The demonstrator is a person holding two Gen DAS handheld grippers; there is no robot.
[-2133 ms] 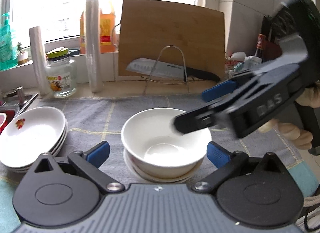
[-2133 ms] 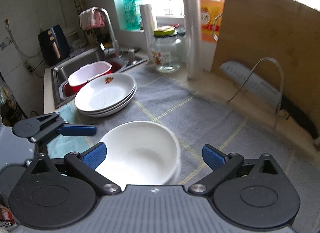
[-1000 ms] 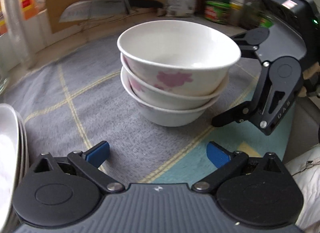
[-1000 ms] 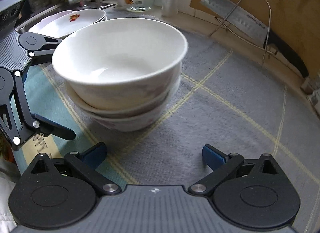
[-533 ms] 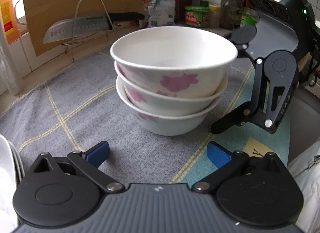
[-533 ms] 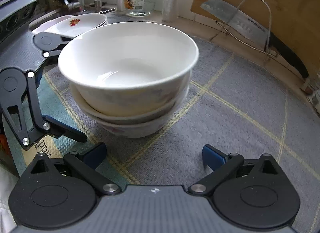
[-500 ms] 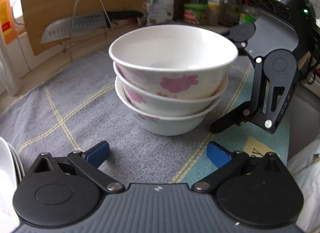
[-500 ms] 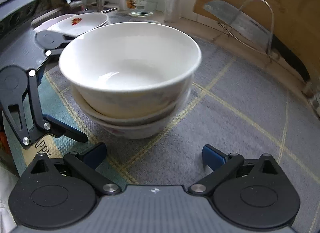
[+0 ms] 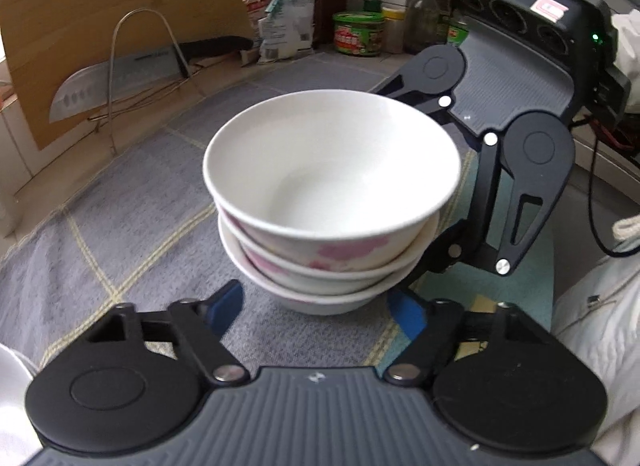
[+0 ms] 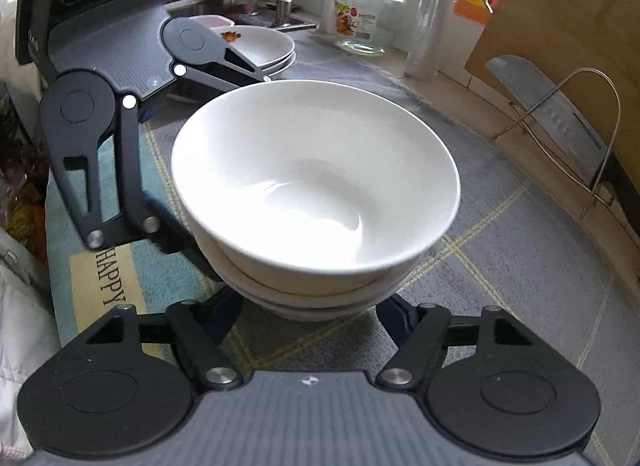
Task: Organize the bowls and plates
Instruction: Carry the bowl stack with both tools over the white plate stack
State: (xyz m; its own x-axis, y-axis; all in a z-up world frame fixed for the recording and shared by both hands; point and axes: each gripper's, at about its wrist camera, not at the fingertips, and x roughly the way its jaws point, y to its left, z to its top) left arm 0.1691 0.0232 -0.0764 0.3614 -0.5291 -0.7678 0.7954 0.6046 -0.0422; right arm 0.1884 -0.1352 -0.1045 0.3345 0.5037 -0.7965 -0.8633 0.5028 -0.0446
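Bracketing bowl stack (image 10: 316,193) from opposite sides
Right gripper (image 10: 310,312) clamped on its base; left gripper (image 9: 316,306) jaws closing, base between them.

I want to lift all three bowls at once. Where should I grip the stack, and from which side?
Probably the bottom bowl, low on its wall beneath the overhanging rims, from two opposite sides. The stack is nested, so only that bowl carries the others; gripping higher would lift just part.
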